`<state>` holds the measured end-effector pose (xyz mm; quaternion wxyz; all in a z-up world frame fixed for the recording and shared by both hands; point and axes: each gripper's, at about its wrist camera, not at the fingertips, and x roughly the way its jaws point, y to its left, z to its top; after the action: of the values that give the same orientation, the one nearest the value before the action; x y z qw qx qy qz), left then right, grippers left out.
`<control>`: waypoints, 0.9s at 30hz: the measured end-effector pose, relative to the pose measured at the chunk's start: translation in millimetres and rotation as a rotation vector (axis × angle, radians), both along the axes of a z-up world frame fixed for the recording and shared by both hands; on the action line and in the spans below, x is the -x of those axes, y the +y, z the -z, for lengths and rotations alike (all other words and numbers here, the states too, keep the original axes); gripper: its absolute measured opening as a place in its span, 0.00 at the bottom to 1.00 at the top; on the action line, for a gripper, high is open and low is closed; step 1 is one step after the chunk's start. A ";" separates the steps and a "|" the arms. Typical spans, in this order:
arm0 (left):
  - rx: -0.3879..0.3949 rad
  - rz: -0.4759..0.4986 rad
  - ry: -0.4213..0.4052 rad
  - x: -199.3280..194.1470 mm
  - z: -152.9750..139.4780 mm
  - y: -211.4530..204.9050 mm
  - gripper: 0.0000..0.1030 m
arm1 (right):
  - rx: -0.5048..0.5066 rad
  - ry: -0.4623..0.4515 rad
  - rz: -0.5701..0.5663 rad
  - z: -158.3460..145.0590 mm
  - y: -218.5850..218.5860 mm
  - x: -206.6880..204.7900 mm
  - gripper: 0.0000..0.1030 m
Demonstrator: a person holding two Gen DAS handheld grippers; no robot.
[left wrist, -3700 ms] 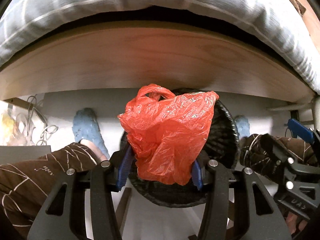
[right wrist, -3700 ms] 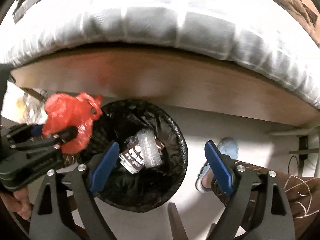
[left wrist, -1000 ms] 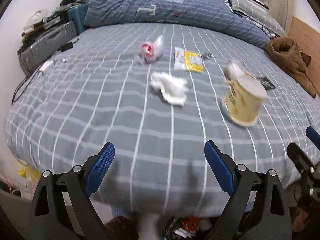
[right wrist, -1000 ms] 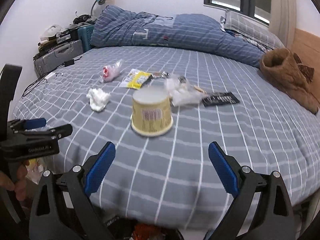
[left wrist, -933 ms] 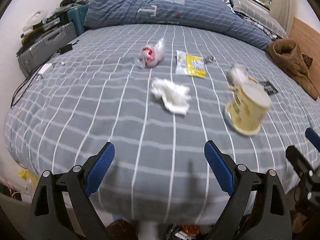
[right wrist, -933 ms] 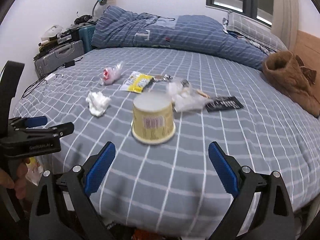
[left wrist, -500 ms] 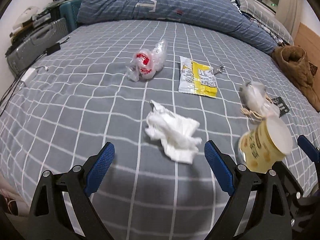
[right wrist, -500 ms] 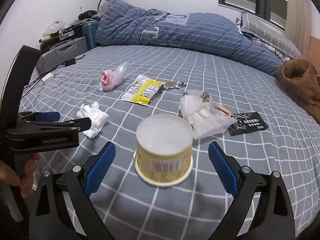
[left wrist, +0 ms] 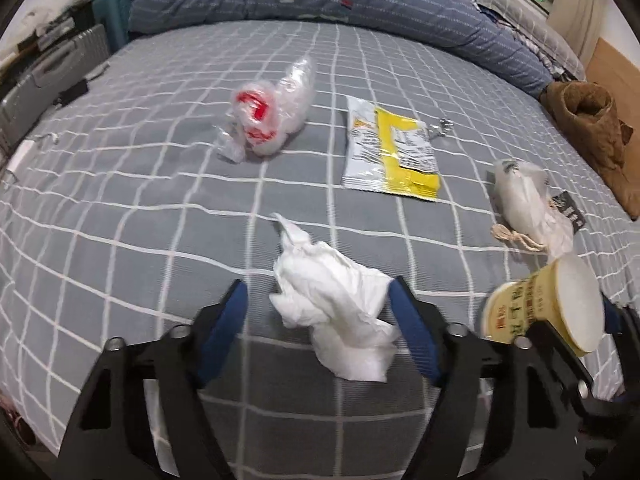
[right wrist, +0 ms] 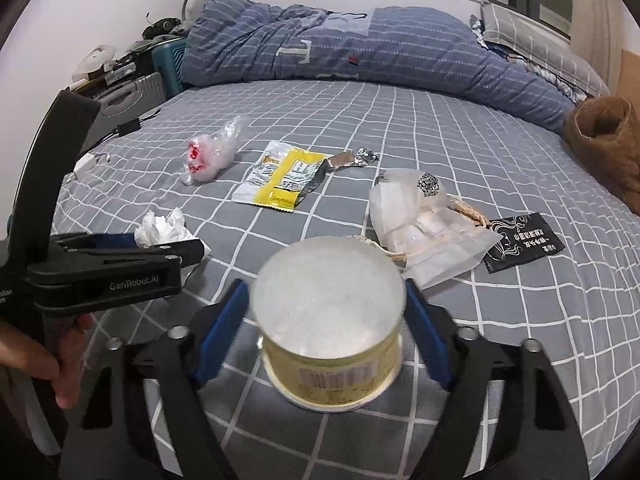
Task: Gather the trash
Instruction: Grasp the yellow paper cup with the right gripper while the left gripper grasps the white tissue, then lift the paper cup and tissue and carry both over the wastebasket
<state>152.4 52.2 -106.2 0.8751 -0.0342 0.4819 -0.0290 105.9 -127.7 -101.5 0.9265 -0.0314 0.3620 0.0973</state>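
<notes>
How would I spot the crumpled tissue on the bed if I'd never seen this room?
Look at the grey checked bed, at its near edge. Between the left tool's blue pads lies the tissue: plain white and scrunched, unlike the yellow cup beside it.

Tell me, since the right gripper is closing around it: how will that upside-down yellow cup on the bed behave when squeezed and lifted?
The yellow cup looks like thin paper or plastic, so probably light and apt to dent under a hard squeeze. Its wall tapers, so the right gripper might slip along it. On the soft bed it could tip if nudged off-centre.
</notes>
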 end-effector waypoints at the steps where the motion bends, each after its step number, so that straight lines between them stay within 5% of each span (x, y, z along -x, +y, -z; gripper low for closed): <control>1: -0.001 0.003 0.003 -0.2 0.6 -0.8 0.54 | -0.005 -0.001 0.000 0.7 -0.7 -0.6 0.66; 3: 0.013 0.009 0.004 0.9 1.5 -1.4 0.37 | -0.016 -0.010 0.000 0.8 -1.9 0.8 0.66; 8: 0.034 0.016 -0.005 5.6 -3.1 -1.5 0.21 | -0.010 -0.031 -0.010 -0.6 1.4 6.9 0.65; 27: 0.000 0.017 -0.095 57.4 -33.5 -14.5 0.20 | -0.001 -0.103 -0.009 -29.9 -14.2 40.3 0.65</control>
<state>95.0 37.6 -72.7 0.8967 -0.0287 0.4400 -0.0382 65.6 -141.8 -71.6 0.9435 -0.0374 0.3136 0.1001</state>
